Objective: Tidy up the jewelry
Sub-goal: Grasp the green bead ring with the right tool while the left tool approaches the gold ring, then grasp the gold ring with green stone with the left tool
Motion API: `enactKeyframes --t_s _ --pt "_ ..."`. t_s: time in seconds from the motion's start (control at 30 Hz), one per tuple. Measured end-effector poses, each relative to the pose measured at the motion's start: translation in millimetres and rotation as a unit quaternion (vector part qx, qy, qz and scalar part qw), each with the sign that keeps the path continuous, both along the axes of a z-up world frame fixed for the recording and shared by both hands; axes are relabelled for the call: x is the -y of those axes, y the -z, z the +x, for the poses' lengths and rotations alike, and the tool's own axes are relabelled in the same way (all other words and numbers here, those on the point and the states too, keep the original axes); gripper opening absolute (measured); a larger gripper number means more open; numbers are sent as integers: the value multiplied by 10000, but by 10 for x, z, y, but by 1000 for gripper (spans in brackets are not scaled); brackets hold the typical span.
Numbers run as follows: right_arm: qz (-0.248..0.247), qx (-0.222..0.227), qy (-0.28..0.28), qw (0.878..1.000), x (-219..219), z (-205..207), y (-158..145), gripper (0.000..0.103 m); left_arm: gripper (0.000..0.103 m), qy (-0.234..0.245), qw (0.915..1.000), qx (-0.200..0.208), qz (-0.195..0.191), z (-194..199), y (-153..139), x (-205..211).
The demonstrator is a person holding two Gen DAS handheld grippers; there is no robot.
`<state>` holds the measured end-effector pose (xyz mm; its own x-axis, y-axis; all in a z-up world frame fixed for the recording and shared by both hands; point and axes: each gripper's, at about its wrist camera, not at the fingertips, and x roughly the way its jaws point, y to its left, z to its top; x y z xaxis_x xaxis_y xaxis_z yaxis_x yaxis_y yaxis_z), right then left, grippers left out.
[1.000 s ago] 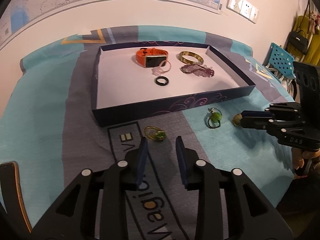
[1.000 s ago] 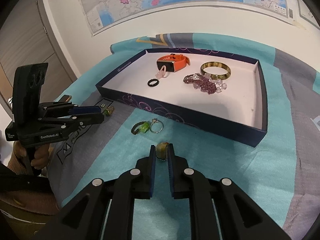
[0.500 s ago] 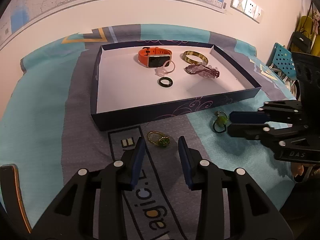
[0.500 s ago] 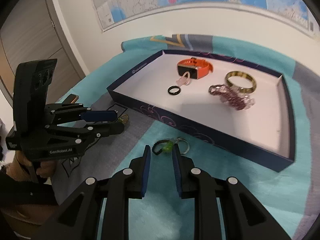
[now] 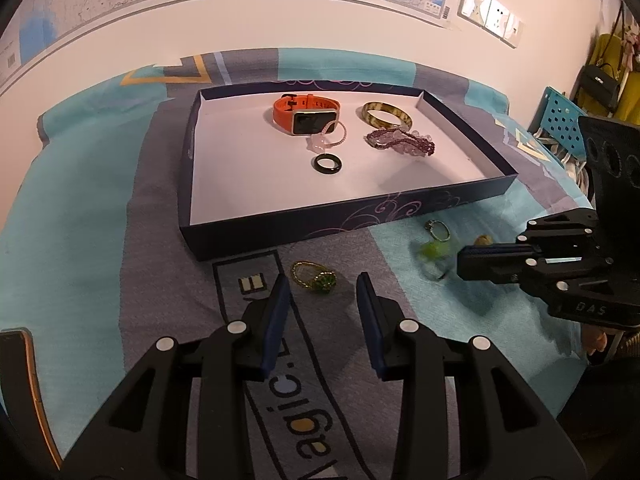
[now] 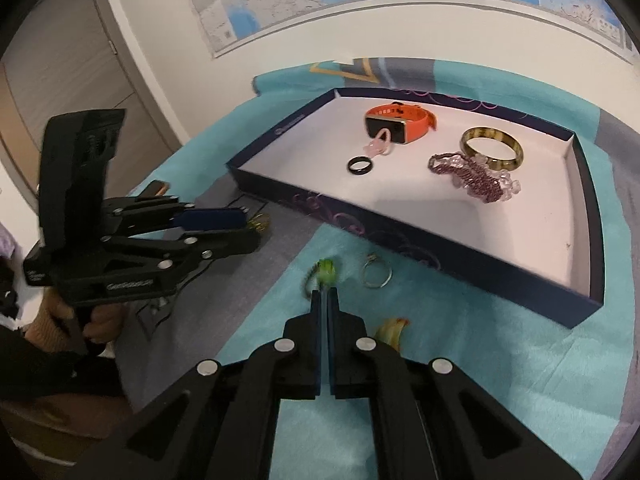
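1. Your teal-and-grey cloth (image 5: 80, 216) covers the whole table; its near edge is cut off by the gripper bodies in both views.
2. The dark blue tray (image 5: 280, 228) sits at the far middle of the cloth, white inside. Its far right corner runs near the frame edge in the right wrist view.
3. In the tray: orange watch (image 5: 306, 114), gold bangle (image 5: 387, 115), purple bead bracelet (image 5: 400, 142) touching the bangle, pink bead ring (image 5: 328, 142) leaning on the watch, black ring (image 5: 328, 163) just beside it.
4. Your left gripper (image 5: 323, 296) hangs over the grey stripe, jaws narrowly parted, nothing between them. The gold ring with green stone (image 5: 314, 277) lies on the cloth just ahead of its tips.
5. Your right gripper (image 6: 325, 300) has its jaws pressed together on the green bead ring (image 6: 325, 271). The ring is motion-blurred; can't tell if it is off the cloth.
6. Silver ring (image 6: 376, 274) lies on the teal, just beside the green one, in front of the tray wall.
7. Small yellow-brown piece (image 6: 392, 330) is half hidden behind your right gripper's body; shape unclear.
8. A dark object with an orange edge (image 5: 20, 380) is cut off at the lower left of the left wrist view.
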<state>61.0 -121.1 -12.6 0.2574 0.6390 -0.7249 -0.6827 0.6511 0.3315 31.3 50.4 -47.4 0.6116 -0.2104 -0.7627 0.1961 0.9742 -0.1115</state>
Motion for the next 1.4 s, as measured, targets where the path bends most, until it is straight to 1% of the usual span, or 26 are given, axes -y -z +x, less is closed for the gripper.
enactKeyframes --t_s 0.1,0.2,0.23,0.27,0.3,0.33,0.63,0.73,0.8,0.83,0.97,1.13,1.27,1.3,1.33,1.4 --pt "-52 -22 -25 10000 25 -40 13 2 34 7 10000 -14 17 8 7 9" --pt "-8 -14 30 10000 22 -36 8 9 34 -9 10000 -21 8 30 6 5" --pt "34 -5 36 10000 12 -28 -7 13 34 -11 10000 -24 15 42 7 7" --pt "66 21 50 10000 -1 -20 -23 21 34 -13 10000 -28 23 51 6 13" --pt "73 64 64 9999 -22 -10 -37 25 34 -13 10000 -30 31 58 8 15" --pt "69 85 58 9999 -36 -4 -39 25 34 -8 10000 -33 56 67 8 31" --pt "-159 133 122 9997 -168 66 26 25 32 -6 9999 -62 79 99 18 52" --pt "-204 177 88 9996 -187 56 37 26 25 7 10000 -77 51 99 18 54" --pt "-196 185 49 9996 -194 50 37 16 23 28 10000 -79 43 94 21 57" --pt "-196 169 28 9997 -194 48 42 7 23 34 10000 -77 43 90 22 58" --pt "-109 157 18 9998 -151 33 29 4 19 77 9999 -85 -1 74 26 64" --pt "12 71 23 10000 -58 -15 11 4 17 133 9999 -89 -56 47 23 66" --pt "141 -34 58 9999 23 -40 8 4 17 142 9999 -68 -39 18 16 80" --pt "156 -38 85 9998 41 -43 5 4 18 92 9999 -49 6 20 16 77" --pt "168 -47 106 9998 51 -41 3 4 25 71 10000 -43 15 27 14 72" --pt "236 -85 130 9996 75 -35 -1 4 26 45 10000 -33 15 41 5 67"
